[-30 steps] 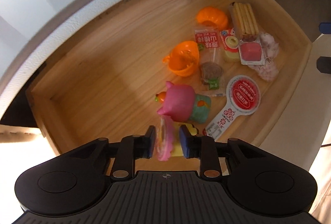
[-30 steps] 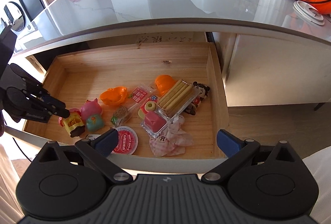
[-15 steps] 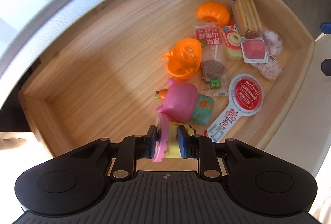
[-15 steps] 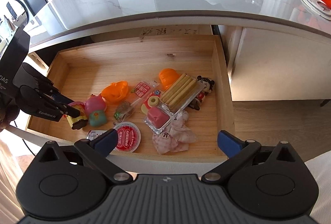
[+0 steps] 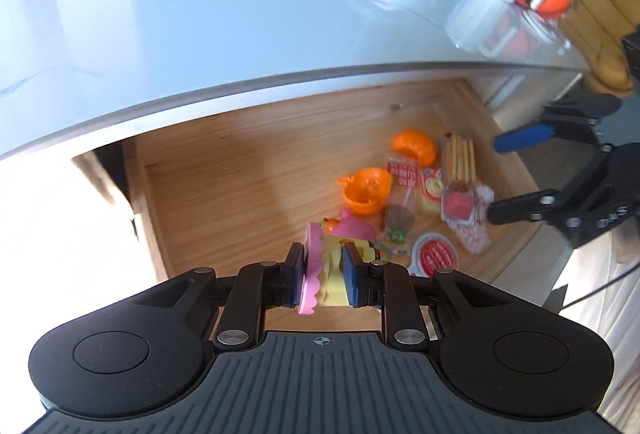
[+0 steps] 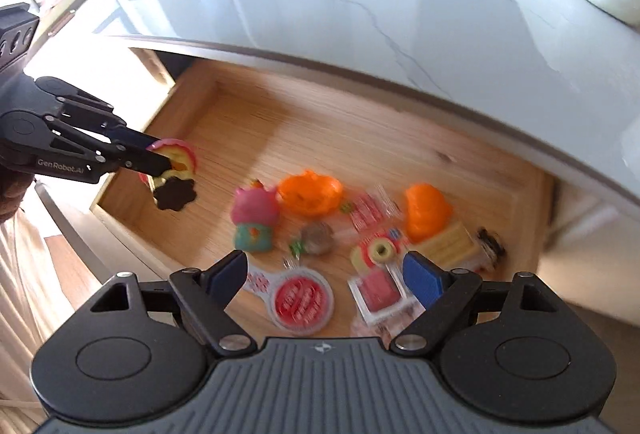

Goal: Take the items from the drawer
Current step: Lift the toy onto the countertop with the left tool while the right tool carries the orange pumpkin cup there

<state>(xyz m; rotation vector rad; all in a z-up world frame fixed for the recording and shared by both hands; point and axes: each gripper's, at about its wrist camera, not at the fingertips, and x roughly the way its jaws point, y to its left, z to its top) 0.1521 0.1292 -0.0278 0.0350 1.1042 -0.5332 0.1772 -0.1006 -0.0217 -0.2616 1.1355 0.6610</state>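
The left gripper (image 5: pixel 322 276) has its fingers clamped on the pink-and-yellow toy (image 5: pixel 320 274), which hangs clear above the near left corner of the drawer (image 6: pixel 256 121), just below the desk (image 5: pixel 200 13). The right gripper (image 6: pixel 325 276) has just been closing a little, yet its fingers stand wide with nothing between them. They point down at the red round pack (image 6: pixel 303 301) and red tray (image 6: pixel 378 292) directly beyond them, so the right hand is the nearer one.

Both grippers are matte black linkages with blue pads and silver pivot screws. The left gripper (image 6: pixel 160 163) carries white "GenRobot.AI" lettering; the right gripper (image 6: pixel 326 276) sits on a ribbed grey base.
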